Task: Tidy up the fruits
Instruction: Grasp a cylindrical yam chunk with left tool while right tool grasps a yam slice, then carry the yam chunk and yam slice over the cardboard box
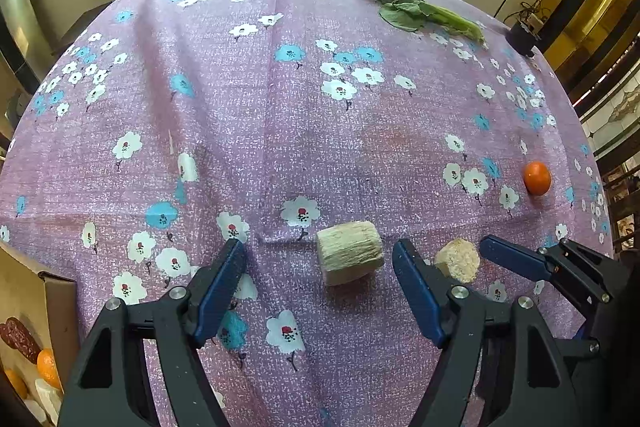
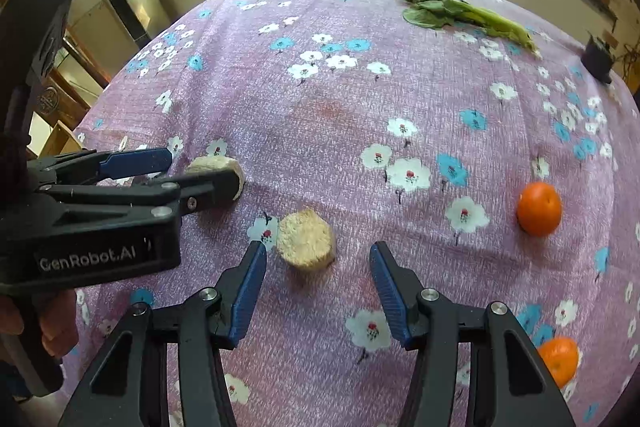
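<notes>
Two pale corn-cob pieces lie on the purple flowered tablecloth. My left gripper [image 1: 318, 273] is open with the larger piece [image 1: 349, 253] between its fingertips; it shows in the right wrist view [image 2: 200, 169] too, around that piece [image 2: 218, 167]. My right gripper [image 2: 318, 271] is open, and the smaller piece [image 2: 306, 239] lies just ahead of its left finger; the left wrist view shows it [image 1: 440, 255] around that piece [image 1: 458, 259]. An orange [image 2: 539, 209] [image 1: 537, 178] sits to the right. A second orange [image 2: 558, 359] lies near the right gripper.
A leafy green vegetable [image 1: 424, 11] [image 2: 468, 13] lies at the far side. A small dark object [image 1: 520, 37] [image 2: 597, 59] stands at the far right edge. A cardboard box [image 1: 60, 303] at lower left holds oranges and other produce.
</notes>
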Available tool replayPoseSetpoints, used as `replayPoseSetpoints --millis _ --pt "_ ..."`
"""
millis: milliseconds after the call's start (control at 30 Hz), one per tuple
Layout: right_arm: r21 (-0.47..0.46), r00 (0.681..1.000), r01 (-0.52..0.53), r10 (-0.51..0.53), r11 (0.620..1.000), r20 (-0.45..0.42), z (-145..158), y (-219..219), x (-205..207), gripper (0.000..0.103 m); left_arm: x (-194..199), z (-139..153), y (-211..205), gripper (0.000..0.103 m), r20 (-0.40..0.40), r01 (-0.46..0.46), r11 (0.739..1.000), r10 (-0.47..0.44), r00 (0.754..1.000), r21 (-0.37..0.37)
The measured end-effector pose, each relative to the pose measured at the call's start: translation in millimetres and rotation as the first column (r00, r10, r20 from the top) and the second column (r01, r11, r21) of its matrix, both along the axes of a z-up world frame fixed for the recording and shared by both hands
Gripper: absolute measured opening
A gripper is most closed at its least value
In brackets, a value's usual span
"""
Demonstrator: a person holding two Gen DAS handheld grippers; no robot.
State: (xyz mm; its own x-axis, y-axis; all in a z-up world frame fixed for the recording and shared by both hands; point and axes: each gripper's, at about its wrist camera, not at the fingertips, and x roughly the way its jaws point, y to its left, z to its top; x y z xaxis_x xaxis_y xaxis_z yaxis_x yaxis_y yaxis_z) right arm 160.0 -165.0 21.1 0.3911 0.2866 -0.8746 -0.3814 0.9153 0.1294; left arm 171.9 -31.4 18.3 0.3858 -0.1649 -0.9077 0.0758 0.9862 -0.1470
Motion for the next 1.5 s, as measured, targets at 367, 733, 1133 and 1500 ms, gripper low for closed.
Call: replayPoseSetpoints --millis 367,733,1133,1500 --pt "0.035 0.999 0.031 -0.030 0.999 -0.037 6 -17 -15 0.032 -8 9 -8 0.032 0.029 0.049 0.999 -0.049 0.998 0.019" --pt "0.062 0.999 0.048 -0.048 0.997 -0.011 31 -23 -45 0.032 -58 61 19 0.030 0.104 0.038 0.998 -0.032 0.994 -0.055" --pt "0.096 0.999 -0.042 0.042 0.995 0.000 55 15 -83 0.032 -119 72 60 0.030 0.118 -0.024 1.000 0.025 0.993 -0.014" --pt "0.102 0.977 -0.211 0.211 0.972 0.015 69 87 -97 0.032 -158 86 124 0.030 0.160 -0.157 0.986 0.148 0.976 0.049"
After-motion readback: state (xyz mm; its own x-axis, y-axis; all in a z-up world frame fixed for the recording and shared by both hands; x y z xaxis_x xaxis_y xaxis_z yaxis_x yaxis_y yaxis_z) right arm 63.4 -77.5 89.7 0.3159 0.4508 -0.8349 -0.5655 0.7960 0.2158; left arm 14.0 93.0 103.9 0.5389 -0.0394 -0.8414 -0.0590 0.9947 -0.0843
